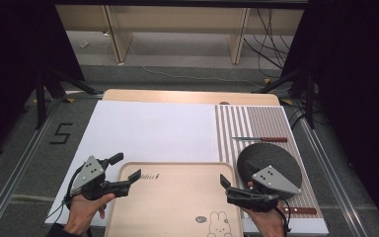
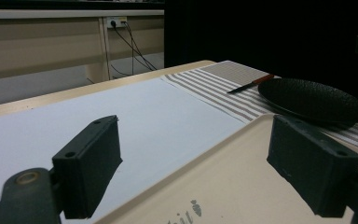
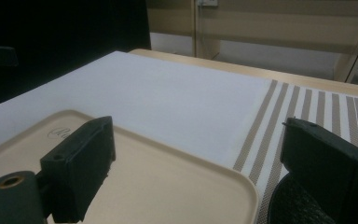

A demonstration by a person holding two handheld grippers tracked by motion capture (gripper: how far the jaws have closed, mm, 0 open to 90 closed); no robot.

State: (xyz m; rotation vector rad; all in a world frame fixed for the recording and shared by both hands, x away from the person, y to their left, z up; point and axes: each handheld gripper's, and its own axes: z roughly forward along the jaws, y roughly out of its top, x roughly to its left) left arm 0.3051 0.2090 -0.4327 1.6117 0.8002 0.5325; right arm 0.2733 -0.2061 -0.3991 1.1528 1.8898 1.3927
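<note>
Both hands sit low at the near edge of the worktop, one on each side of the flat beige plastic tray with a rabbit drawing, and nothing is gripped yet. The left hand-held gripper hovers at the tray's left rim with its jaws spread wide and empty; in the left gripper view the rim runs between the two black pads. The right hand-held gripper hangs at the tray's right rim, jaws likewise wide apart, nothing between them but tray edge and striped mat. This looks like the approach step: lining up on the tray from both sides before a two-handed grasp. The next move, I judge, calls for each gripper to slide over its rim and close together, level, so the tray lifts without tipping. Just right of the tray lies the round black textured plate on the brown-and-white striped placemat, beside the white sheet. The count: one tray, one plate, one placemat, one white sheet, one knife with a reddish handle beyond the plate, and a second reddish-handled utensil at the mat's near edge, its tip hidden.
</note>
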